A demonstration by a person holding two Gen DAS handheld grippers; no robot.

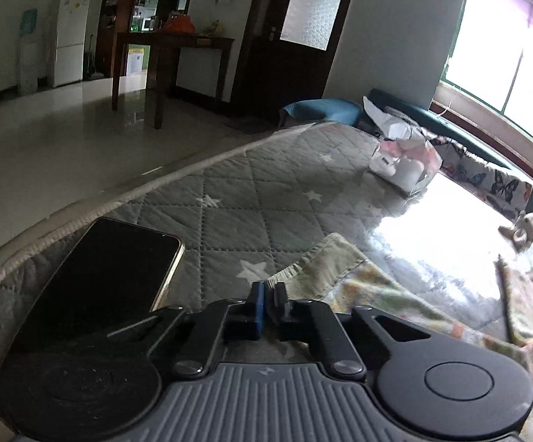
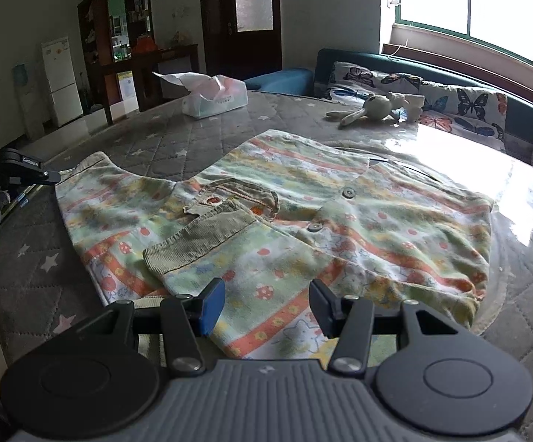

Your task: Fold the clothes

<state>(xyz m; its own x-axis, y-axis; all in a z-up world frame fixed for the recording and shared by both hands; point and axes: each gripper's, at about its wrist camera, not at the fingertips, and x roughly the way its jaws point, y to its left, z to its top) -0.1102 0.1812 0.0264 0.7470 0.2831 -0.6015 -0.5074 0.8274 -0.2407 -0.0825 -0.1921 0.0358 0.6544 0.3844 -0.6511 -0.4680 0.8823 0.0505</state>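
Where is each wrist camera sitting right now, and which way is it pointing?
Left wrist: behind the left claw, low over the quilt, facing the door; jaws shut on the shirt cuff, phone to the left.
Right wrist: behind the right claw, facing the window across the spread shirt; jaws open over the hem; toy rabbit beyond.
Shared: shirt, quilt, tissue pack, fridge. The left claw also shows at the right view's left edge.
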